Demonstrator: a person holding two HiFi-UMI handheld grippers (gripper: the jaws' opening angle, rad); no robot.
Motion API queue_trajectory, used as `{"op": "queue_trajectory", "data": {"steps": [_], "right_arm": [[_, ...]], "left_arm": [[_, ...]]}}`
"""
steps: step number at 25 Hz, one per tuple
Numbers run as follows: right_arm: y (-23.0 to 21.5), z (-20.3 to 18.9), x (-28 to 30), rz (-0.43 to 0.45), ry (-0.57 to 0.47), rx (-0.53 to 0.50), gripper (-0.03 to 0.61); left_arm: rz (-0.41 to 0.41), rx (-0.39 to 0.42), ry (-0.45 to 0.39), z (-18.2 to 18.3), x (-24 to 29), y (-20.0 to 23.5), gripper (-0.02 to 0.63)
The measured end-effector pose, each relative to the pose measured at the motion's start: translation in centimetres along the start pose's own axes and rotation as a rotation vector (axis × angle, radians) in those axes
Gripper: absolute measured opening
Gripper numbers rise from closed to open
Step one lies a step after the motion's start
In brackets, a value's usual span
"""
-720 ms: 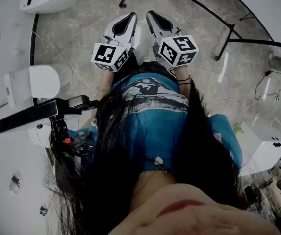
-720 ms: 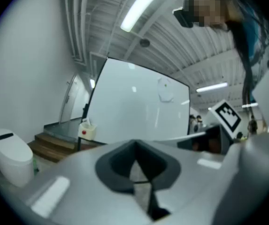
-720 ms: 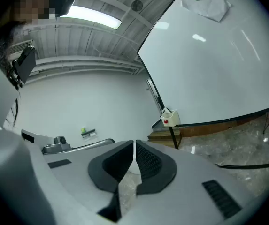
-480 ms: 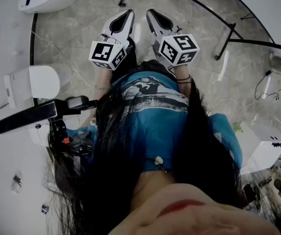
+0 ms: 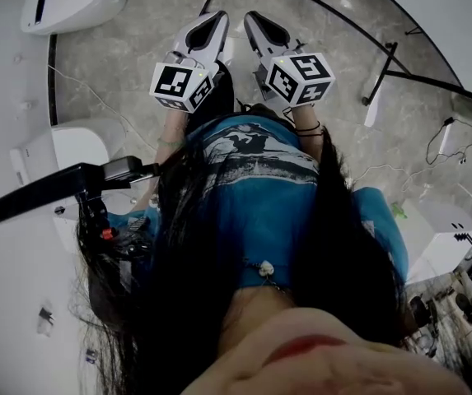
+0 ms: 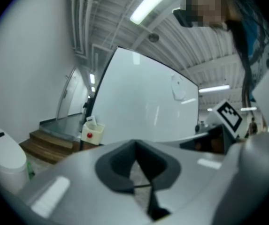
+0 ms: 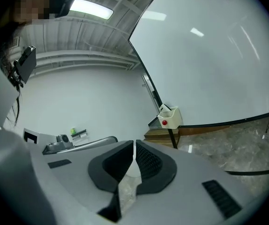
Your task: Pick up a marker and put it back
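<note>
No marker shows in any view. My left gripper (image 5: pixel 210 25) and right gripper (image 5: pixel 255 21) are held side by side in front of the person's body, over a marble floor. Both are shut with nothing between the pads. In the left gripper view the left gripper (image 6: pixel 135 146) points toward a large whiteboard (image 6: pixel 143 107). A small white holder box with a red dot (image 6: pixel 91 131) hangs at the board's lower left. The right gripper (image 7: pixel 134 147) faces the same whiteboard (image 7: pixel 219 64) and holder box (image 7: pixel 168 117).
The whiteboard's black frame (image 5: pixel 400 68) arcs across the floor ahead to the right. White rounded units (image 5: pixel 71 2) (image 5: pixel 63 151) stand at the left, beside a black arm-like rig (image 5: pixel 63 192). Cables and a white case (image 5: pixel 446 241) lie at the right. Wooden steps (image 6: pixel 54 144) sit behind.
Both grippers stay shut and close together. The head view has shifted a little, so the floor and the left-hand objects sit slightly differently in the frame.
</note>
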State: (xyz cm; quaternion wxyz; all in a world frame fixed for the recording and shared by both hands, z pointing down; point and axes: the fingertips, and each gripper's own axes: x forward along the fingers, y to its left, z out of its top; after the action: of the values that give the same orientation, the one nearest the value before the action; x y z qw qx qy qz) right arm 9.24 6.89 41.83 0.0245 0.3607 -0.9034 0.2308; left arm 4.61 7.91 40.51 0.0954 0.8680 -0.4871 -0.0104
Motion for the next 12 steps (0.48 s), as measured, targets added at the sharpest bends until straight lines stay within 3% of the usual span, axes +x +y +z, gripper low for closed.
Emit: {"op": "queue_trajectory", "data": {"steps": [5,12], "right_arm": [[-1.1,2.0,9.0,-0.023,0.016,0.008,0.021],[-2.5,5.2,15.0,-0.063,0.005,0.004,0.021]], "left_arm": [[-0.010,-0.013,0.009,1.5,3.4,9.2,0.000],[-0.030,-0.004,-0.007,4.3,6.2,15.8,0.000]]}}
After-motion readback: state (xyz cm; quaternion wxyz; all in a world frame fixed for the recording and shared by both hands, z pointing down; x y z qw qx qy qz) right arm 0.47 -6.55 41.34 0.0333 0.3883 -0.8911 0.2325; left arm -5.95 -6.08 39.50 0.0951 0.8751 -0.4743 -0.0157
